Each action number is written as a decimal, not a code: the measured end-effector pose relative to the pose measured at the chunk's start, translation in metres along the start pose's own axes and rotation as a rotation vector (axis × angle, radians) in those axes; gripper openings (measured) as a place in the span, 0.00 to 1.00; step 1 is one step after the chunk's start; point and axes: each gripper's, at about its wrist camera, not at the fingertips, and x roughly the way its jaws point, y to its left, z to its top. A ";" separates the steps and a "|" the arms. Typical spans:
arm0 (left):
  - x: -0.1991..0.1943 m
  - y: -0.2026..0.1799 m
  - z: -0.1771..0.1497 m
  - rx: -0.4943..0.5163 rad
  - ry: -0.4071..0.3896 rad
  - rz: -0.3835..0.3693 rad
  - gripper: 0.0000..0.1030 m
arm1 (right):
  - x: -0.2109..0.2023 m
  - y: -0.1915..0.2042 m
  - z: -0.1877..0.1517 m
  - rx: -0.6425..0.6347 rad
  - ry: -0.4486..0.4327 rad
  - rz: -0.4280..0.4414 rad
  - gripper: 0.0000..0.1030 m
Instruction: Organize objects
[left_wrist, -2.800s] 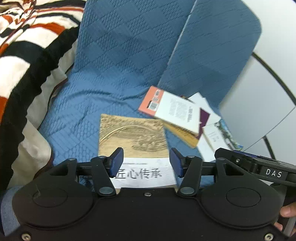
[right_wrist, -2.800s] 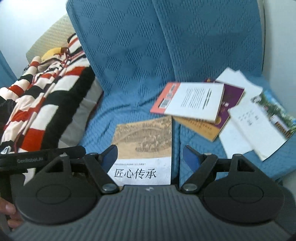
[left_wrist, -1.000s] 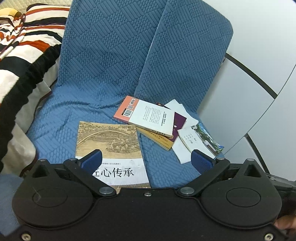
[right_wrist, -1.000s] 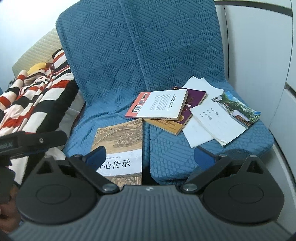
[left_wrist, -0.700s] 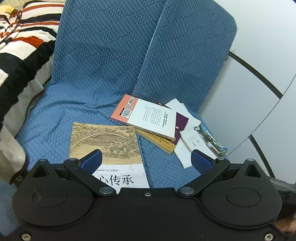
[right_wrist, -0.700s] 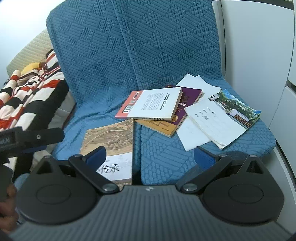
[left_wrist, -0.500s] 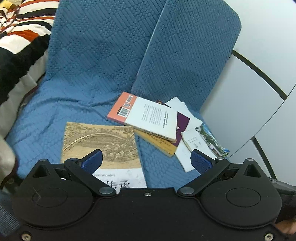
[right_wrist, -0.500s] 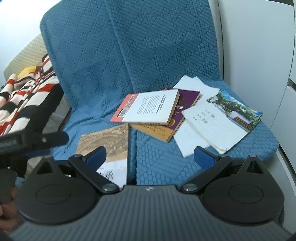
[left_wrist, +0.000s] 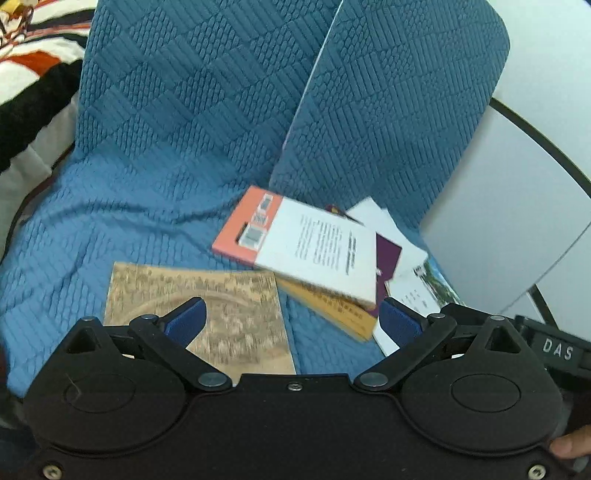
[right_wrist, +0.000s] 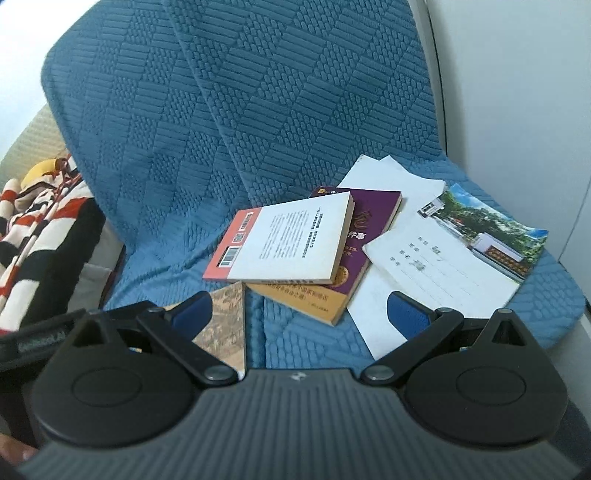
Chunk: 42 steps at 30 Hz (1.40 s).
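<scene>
Nearest the cameras, the left gripper (left_wrist: 291, 323) and the right gripper (right_wrist: 301, 314) both hang above the blue quilted sofa seat (right_wrist: 177, 236), fingers spread wide and holding nothing. Just past them on the near left lies the tan book with an old painted scene on its cover (left_wrist: 221, 291), flat and alone. Farther right sits the untidy heap: a white-and-salmon paperback (right_wrist: 284, 243) on top of an orange-yellow book (right_wrist: 306, 299) and a purple book (right_wrist: 373, 214), with a photo-edged white booklet (right_wrist: 458, 254) and loose white sheets (right_wrist: 388, 177) at the far right. One book seems placed; the next move probably calls for a reach to the top paperback. Compared with 2.8 s ago, both grippers have opened, let go of the tan book and swung right.
</scene>
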 end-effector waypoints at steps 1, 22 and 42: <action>0.005 0.000 0.002 0.005 0.001 0.012 0.97 | 0.006 0.000 0.003 0.011 0.003 -0.004 1.00; 0.129 0.017 0.045 -0.106 0.164 -0.049 0.87 | 0.121 -0.031 0.068 0.060 0.041 -0.030 0.99; 0.178 0.033 0.042 -0.174 0.268 -0.138 0.51 | 0.235 -0.071 0.113 0.205 0.185 0.027 0.76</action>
